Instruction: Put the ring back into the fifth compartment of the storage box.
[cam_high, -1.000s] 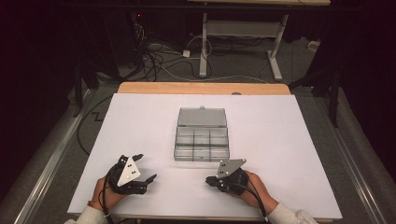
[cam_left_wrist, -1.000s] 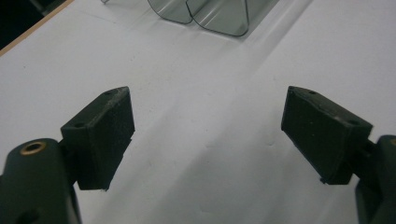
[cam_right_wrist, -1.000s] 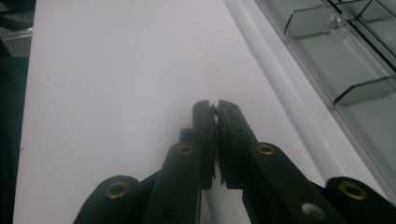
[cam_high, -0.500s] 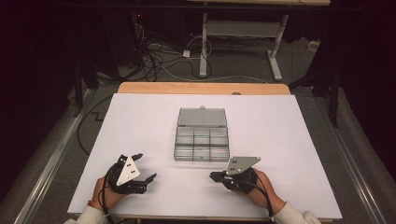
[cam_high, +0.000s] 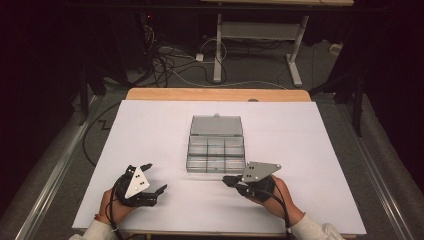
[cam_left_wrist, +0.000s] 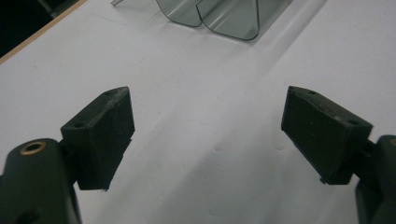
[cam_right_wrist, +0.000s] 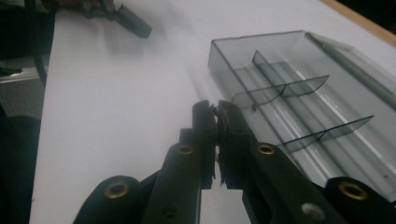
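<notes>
A clear grey compartment box (cam_high: 216, 156) lies open mid-table, its lid (cam_high: 216, 125) folded back flat, and its cells look empty. My right gripper (cam_high: 229, 180) hovers just in front of the box's near right corner. It points left with its jaws shut, and I see nothing between them. In the right gripper view the closed fingertips (cam_right_wrist: 215, 112) sit beside the box (cam_right_wrist: 303, 107). My left gripper (cam_high: 156, 177) rests at the front left, open. Its pads (cam_left_wrist: 100, 135) stand wide apart over bare white tabletop, with the box's edge (cam_left_wrist: 219, 16) ahead of them.
The white table sheet (cam_high: 150, 130) has a wooden strip (cam_high: 215, 94) along its far edge. Beyond the table are floor cables (cam_high: 170, 60) and a white desk frame (cam_high: 255, 35). The other hand's gripper (cam_right_wrist: 133, 23) shows far off in the right gripper view.
My right gripper has lifted a little off the table and shifted slightly right, still shut. The left gripper and the box have stayed put.
</notes>
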